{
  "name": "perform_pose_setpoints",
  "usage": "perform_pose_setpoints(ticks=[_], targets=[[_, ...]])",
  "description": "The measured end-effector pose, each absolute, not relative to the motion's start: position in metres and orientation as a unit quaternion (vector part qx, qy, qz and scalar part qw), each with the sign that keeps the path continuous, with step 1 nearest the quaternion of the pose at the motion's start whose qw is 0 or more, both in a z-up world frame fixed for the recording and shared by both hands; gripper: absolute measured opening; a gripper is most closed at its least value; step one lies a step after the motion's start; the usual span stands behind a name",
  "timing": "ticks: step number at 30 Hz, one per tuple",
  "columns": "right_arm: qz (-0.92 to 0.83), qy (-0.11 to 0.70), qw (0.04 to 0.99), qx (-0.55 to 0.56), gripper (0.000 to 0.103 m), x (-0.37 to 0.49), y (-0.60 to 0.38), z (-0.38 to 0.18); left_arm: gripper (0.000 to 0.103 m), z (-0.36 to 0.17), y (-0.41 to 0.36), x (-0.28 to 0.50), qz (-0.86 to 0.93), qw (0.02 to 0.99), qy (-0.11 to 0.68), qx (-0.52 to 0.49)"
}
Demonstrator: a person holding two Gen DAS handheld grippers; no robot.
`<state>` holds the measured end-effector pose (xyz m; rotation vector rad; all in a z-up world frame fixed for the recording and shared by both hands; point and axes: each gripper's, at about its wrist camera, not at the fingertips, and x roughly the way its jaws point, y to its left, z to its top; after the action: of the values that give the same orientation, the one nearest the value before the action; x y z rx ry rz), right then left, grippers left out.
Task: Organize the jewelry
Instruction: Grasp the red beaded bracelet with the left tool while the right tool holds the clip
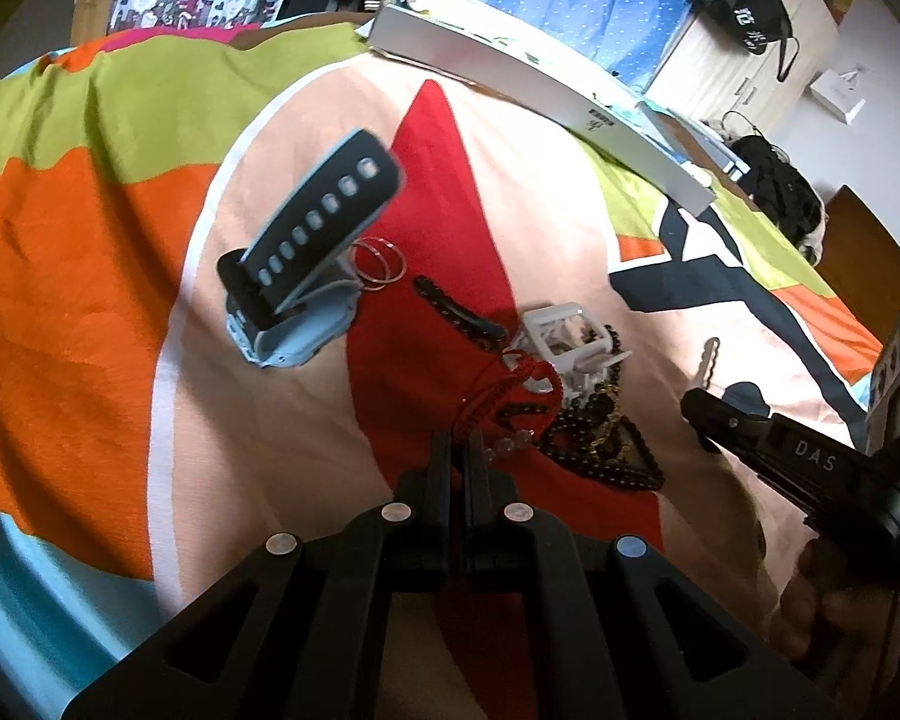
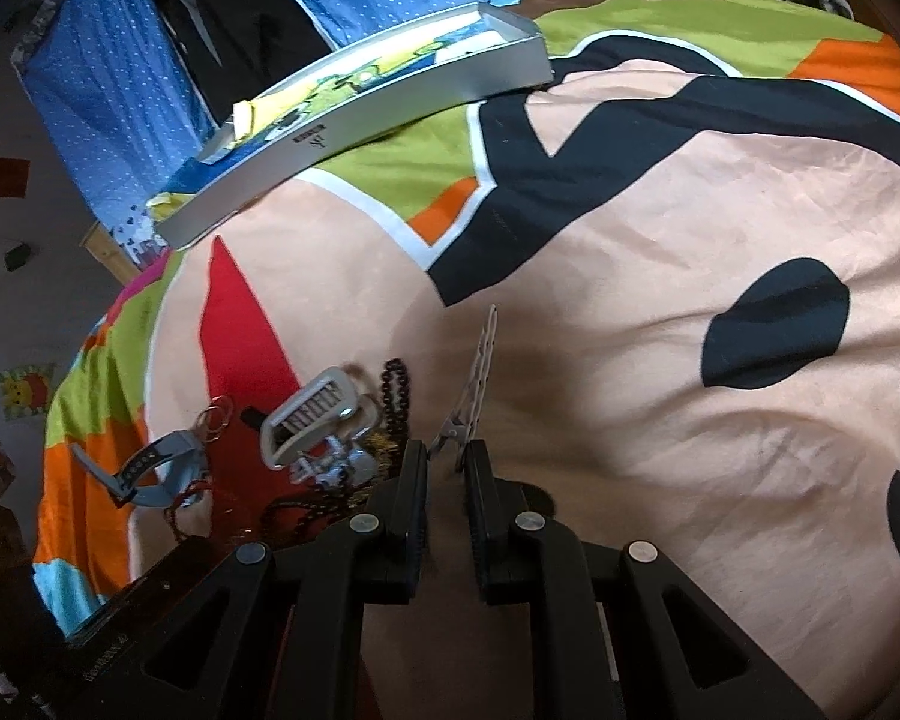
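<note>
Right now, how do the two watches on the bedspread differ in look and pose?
The blue-grey watch has a dark strap with a row of holes that rears up off the bedspread; the white watch lies low.

The blue-grey watch sits apart, only thin wire rings beside it; the white watch is tangled among the black beads and red cord.

Both rest on the bedspread, outside either gripper.

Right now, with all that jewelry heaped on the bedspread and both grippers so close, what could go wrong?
1. The left gripper is nearly shut at the red cord bracelet, which lies tangled with the black bead strand and white watch; lifting one may drag the others.
2. The right gripper meets the silver hair clip only at its tip, so it could slip.
</note>
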<state>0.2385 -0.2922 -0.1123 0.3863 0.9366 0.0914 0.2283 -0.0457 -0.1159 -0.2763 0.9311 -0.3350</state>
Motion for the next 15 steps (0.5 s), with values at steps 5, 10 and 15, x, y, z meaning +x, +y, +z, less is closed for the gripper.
perform_pose_setpoints(ticks=[5, 10, 15], targets=[[0.064, 0.439, 0.877, 0.186, 0.012, 0.236, -0.287, -0.107, 0.001, -0.108, -0.051, 0.225, -0.170, 0.878, 0.430, -0.126], [0.078, 0.427, 0.881, 0.189, 0.012, 0.233, -0.282, -0.100, 0.001, -0.096, -0.052, 0.221, -0.177, 0.888, 0.406, -0.126], [0.094, 0.406, 0.889, 0.187, 0.012, 0.227, -0.278, -0.088, 0.001, -0.079, -0.052, 0.218, -0.187, 0.896, 0.381, -0.131]])
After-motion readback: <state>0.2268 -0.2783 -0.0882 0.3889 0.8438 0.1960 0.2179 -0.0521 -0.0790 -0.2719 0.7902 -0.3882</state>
